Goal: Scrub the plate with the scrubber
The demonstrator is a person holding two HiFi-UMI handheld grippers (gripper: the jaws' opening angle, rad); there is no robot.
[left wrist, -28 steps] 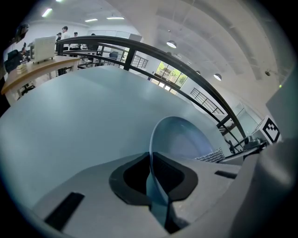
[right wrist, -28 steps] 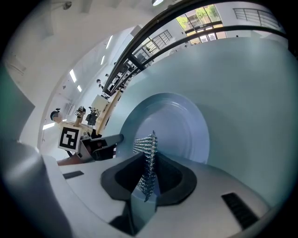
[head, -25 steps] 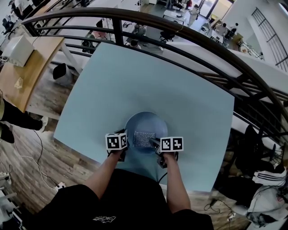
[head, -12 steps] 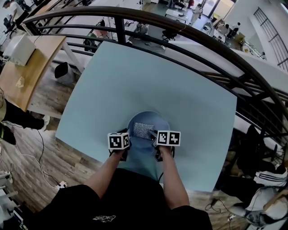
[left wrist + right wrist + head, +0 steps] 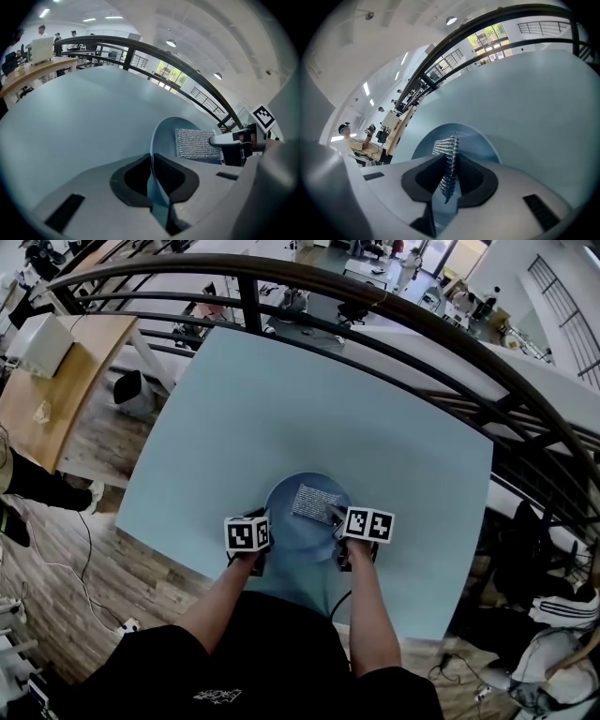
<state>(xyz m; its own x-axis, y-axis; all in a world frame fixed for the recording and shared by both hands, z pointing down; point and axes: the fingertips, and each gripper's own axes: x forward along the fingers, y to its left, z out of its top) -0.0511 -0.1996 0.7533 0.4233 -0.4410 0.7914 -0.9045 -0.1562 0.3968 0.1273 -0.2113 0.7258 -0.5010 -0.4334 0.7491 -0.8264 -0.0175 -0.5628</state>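
Pale-blue table by a railing; left claw pinches plate; right claw pinches scrubber

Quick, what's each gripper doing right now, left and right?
Left gripper: closed on the rim of the plate.
Right gripper: closed on the scrubber, which rests on the plate.

The pale blue table spreads out in front of me, with a dark curved railing behind it. To my left a wooden desk carries a white box. A black bag sits on the floor near the table's corner.
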